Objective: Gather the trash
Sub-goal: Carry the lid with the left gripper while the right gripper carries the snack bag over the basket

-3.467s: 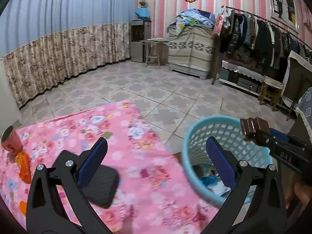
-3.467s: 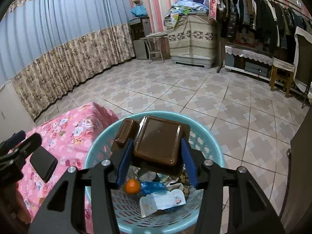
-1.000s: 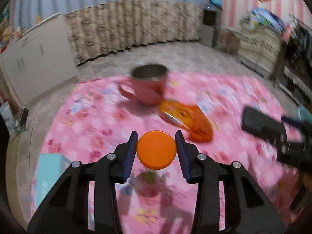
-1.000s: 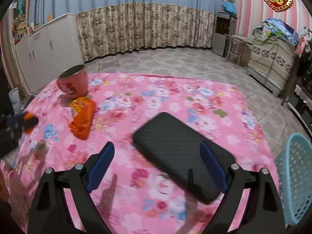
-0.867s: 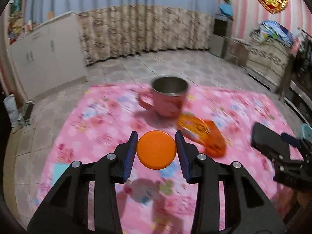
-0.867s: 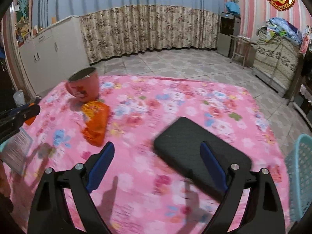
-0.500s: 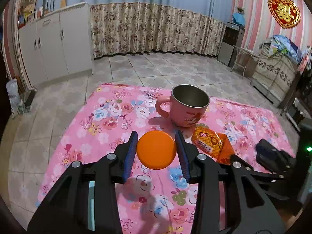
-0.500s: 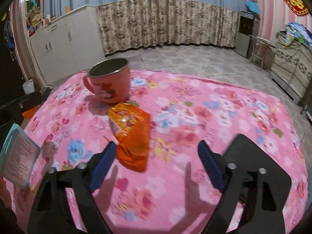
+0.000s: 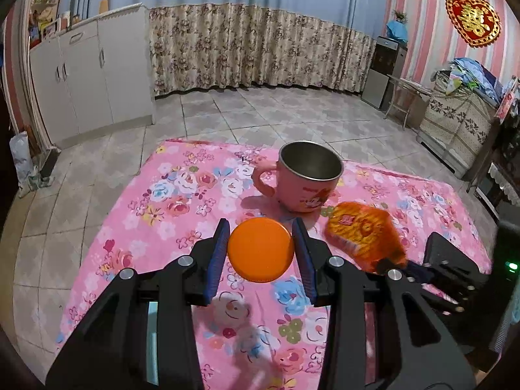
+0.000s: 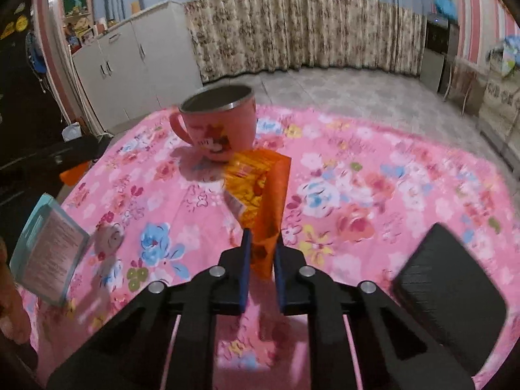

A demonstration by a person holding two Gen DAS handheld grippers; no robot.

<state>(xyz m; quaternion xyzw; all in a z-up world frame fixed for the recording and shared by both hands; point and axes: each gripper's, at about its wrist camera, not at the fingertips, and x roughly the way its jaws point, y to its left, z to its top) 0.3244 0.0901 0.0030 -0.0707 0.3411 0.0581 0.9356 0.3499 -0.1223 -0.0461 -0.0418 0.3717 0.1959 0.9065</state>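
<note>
The orange snack wrapper (image 10: 260, 191) is lifted off the floral cloth, pinched at its lower end by the right hand-held gripper (image 10: 262, 253), whose blue pads are closed almost together on the crinkled foil. The wrapper stands up and away from the fingers, its top just in front of the pink mug (image 10: 217, 120); whether the two touch cannot be told. From the left wrist view the same wrapper (image 9: 364, 237) hangs to the right of the mug (image 9: 307, 175), blurred.

The left hand-held gripper (image 9: 261, 249) is clenched on a round orange cap (image 9: 260, 249), held flat-face toward the camera between the two pads, above the cloth and on the near side of the mug.

The counter (image 9: 169, 201) is covered by the pink flowered cloth. Its far edge runs just behind the mug, and its left edge drops to tiled floor (image 9: 97, 162) with open room toward the white cabinets (image 9: 94, 74). On the near right of the cloth lies a black textured case (image 10: 448, 286), just beside the right hand-held gripper's arm. At the near left edge a light blue booklet (image 10: 48, 250) sits tilted. The middle and far right of the cloth are bare of objects.
</note>
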